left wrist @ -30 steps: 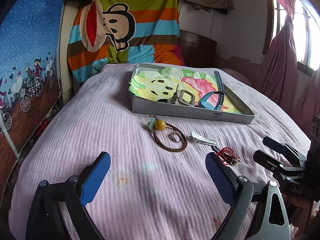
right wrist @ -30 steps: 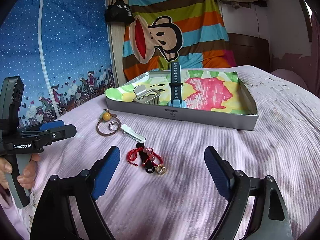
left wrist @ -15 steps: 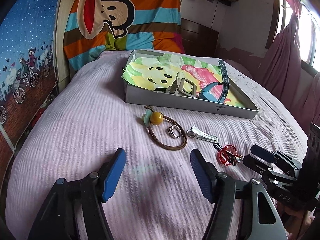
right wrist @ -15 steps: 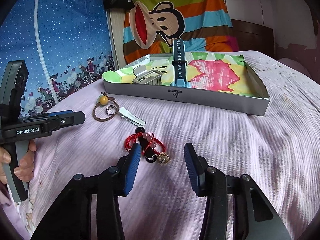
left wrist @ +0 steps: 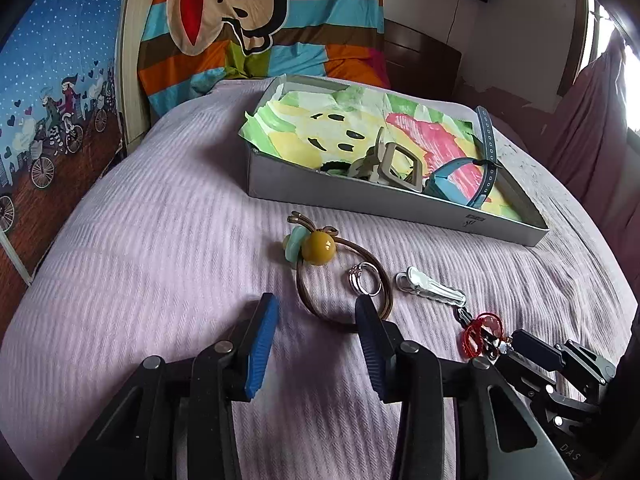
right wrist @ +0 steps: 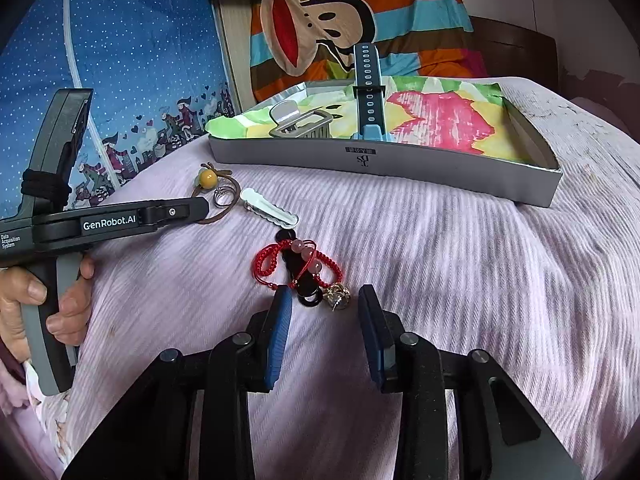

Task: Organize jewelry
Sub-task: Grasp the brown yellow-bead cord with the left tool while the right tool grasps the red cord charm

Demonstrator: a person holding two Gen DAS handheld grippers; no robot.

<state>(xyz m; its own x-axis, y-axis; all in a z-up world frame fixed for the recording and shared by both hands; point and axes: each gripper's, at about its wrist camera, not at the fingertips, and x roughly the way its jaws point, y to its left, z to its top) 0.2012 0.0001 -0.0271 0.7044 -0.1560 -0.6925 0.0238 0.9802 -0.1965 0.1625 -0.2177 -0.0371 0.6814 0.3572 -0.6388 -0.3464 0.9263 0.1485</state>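
Observation:
A grey tray (left wrist: 360, 200) (right wrist: 400, 168) lined with coloured paper holds a blue watch strap (left wrist: 486, 160) (right wrist: 370, 92) and a beige hair claw (left wrist: 394, 168) (right wrist: 300, 122). On the pink bedspread lie a brown hair tie with a yellow bead (left wrist: 318, 247) (right wrist: 208, 178), silver rings (left wrist: 364, 278), a silver hair clip (left wrist: 432, 290) (right wrist: 270, 211) and a red cord bracelet with pink beads (right wrist: 298, 266) (left wrist: 482, 332). My left gripper (left wrist: 316, 326) is open, its tips at the hair tie's near loop. My right gripper (right wrist: 322, 312) is open around the bracelet's near end.
A striped monkey blanket (left wrist: 240, 20) hangs behind the tray. A blue patterned wall panel (right wrist: 120, 80) stands at the left. A pink curtain (left wrist: 592, 112) hangs at the right. The bedspread (right wrist: 480, 280) slopes off on every side.
Both grippers have moved forward and down toward the bed. Both have narrowed from wide open. The left now reaches the hair tie, the right the red bracelet.

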